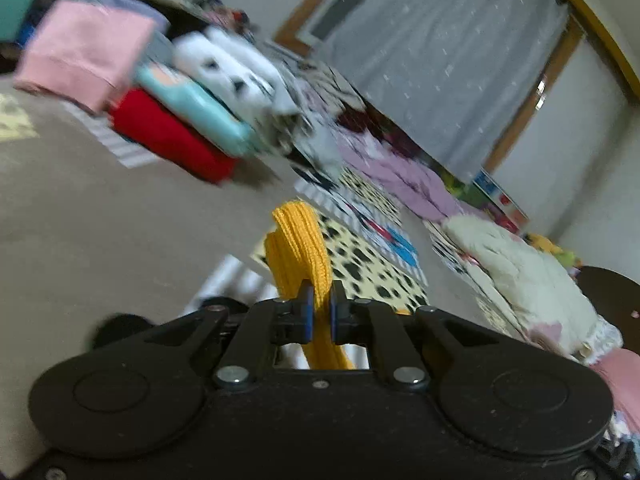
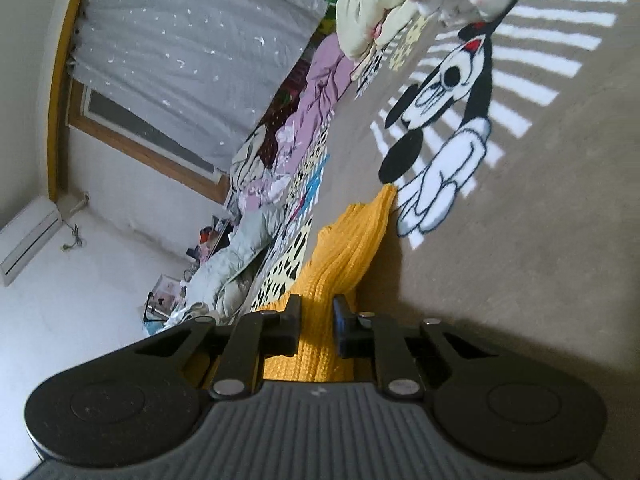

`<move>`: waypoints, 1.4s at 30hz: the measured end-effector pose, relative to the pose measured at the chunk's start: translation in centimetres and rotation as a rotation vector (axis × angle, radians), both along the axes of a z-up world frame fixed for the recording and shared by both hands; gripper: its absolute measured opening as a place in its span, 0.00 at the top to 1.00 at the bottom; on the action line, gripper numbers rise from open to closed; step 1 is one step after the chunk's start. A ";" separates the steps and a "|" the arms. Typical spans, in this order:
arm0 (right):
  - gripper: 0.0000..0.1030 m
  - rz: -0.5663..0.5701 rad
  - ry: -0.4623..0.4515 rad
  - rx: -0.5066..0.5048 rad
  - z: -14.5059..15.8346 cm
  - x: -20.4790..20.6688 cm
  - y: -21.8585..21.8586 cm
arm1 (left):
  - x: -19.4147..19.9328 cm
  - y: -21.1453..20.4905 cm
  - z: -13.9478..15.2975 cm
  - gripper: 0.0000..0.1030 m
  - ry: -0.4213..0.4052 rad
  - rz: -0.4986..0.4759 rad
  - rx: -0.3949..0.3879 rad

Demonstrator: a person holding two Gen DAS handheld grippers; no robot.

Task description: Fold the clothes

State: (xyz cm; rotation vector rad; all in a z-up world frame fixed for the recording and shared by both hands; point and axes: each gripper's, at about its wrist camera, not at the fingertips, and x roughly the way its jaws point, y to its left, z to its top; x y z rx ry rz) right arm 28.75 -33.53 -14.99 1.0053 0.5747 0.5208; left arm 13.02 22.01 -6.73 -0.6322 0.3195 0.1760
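the left gripper point(image 1: 321, 312) pinches a bunched fold of the yellow ribbed knit point(image 1: 299, 248); the right gripper point(image 2: 316, 320) clamps it too, the knit point(image 2: 352, 248) trailing onto the beige blanket point(image 2: 520, 260). only the left view shows the folded stack point(image 1: 160, 92); only the right, the cartoon print point(image 2: 440, 128).

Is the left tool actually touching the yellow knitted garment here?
Touching. The left wrist view shows the left tool with both blue-padded fingers closed on a bunched fold of the yellow knitted garment.
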 end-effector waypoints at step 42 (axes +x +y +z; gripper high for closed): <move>0.81 -0.396 0.151 -0.357 0.6 -9.8 -7.9 | -1.9 2.8 -4.2 0.83 0.357 0.236 0.070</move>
